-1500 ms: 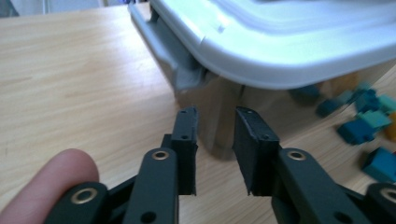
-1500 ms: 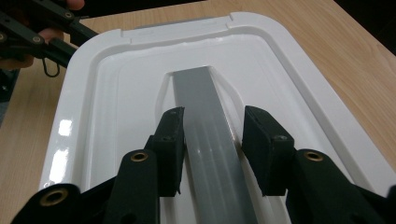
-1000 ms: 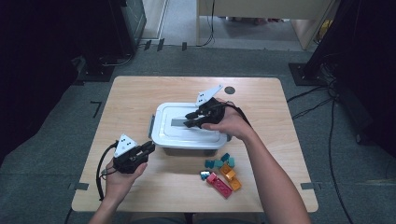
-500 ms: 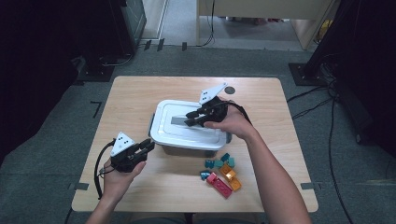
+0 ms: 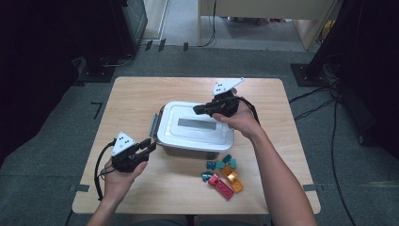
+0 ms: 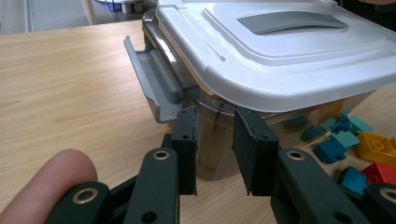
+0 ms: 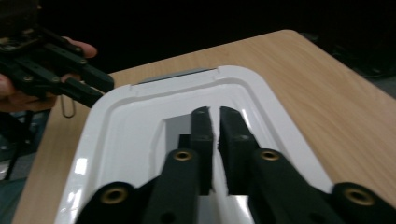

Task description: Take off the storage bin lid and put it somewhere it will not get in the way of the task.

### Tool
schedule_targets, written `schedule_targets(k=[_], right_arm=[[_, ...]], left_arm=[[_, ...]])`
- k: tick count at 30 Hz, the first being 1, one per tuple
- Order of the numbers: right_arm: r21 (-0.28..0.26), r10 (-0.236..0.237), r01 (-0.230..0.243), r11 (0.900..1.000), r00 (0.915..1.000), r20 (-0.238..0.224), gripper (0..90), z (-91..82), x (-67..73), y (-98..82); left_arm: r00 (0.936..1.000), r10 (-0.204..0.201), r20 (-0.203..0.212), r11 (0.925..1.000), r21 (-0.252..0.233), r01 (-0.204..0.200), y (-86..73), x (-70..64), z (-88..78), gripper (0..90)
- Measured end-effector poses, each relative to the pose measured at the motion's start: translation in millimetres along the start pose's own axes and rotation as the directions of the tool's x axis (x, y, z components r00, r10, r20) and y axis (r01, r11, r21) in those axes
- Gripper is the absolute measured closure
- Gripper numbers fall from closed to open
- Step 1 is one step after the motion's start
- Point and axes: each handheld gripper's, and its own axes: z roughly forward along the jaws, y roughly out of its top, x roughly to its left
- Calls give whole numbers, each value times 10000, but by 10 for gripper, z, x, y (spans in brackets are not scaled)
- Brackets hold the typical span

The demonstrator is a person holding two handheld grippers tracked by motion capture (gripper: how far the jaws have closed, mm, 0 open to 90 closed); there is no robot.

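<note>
A clear plastic box with a white lid [image 5: 195,123] and a grey handle recess sits mid-table. My left gripper [image 5: 149,145] rests by the box's near left corner, pointing at it. In the left gripper view its jaws [image 6: 215,135] have just been opening and stand a little apart, with nothing between them, in front of the box wall [image 6: 212,154] under the hinged grey latch [image 6: 156,84]. My right gripper [image 5: 196,109] hovers over the lid [image 7: 140,121]. Its jaws [image 7: 215,112] have just closed and are shut with nothing between them.
Several loose bricks [image 5: 223,174] in teal, orange and red lie on the wooden table [image 5: 136,99] right of the box's near side, also seen as bricks [image 6: 355,144] past the box. A person's forearms enter from the bottom edge. My left gripper [image 7: 100,86] shows beyond the lid.
The right hand has lifted slightly and drifted toward the far side over the lid. The left hand has stayed by the box's corner.
</note>
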Motion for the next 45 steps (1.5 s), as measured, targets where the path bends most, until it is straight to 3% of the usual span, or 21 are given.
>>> schedule_targets(k=[2, 4, 6, 9, 15, 19, 21, 28, 32, 34, 37, 45], right_arm=[[242, 35, -25, 9997, 9992, -403, 712, 27, 28, -10], [863, -331, 377, 9956, 9980, -545, 659, 96, 92, -27], [1538, -812, 845, 9845, 9963, -280, 640, 167, 164, -48], [1860, -1033, 1022, 9772, 9946, -37, 611, 217, 194, -75], [1870, -1205, 1198, 9750, 9927, -81, 586, 185, 196, -98], [1838, -1371, 1369, 9734, 9905, -118, 601, 187, 204, -107], [1734, -1397, 1384, 9751, 9902, -48, 670, 185, 199, -117], [1613, -1413, 1426, 9765, 9898, -198, 684, 176, 187, -123], [1610, -1497, 1517, 9752, 9884, -240, 685, 168, 193, -119], [1618, -1442, 1460, 9760, 9893, -228, 685, 156, 190, -123], [1584, -1326, 1341, 9782, 9910, -197, 685, 131, 191, -127], [1200, -992, 977, 9880, 9950, 71, 686, -31, 216, -114]], left_arm=[[10000, 11, 31, 10000, 7, -11, -4, -7, 5, 702], [10000, 42, 28, 10000, 13, -42, -9, -11, 8, 699], [10000, 19, 45, 10000, -4, -19, -14, -3, 7, 693], [10000, -16, 33, 10000, -30, 16, -38, 20, -6, 672], [9998, -192, -105, 9998, 56, 193, -220, 137, -62, 617], [9973, -345, -645, 9988, 335, 367, -456, 272, -118, 534], [9922, -455, -1163, 9965, 638, 532, -599, 352, -143, 473], [9641, -1312, -2307, 9749, 1462, 1677, -998, 637, -260, 312], [9581, -1251, -2577, 9687, 1772, 1741, -1060, 668, -252, 258], [9582, -973, -2692, 9697, 1913, 1522, -1065, 644, -226, 231], [9569, -222, -2894, 9722, 2169, 882, -1080, 578, -171, 195], [9596, -176, -2809, 9730, 2161, 811, -1077, 569, -155, 184]])
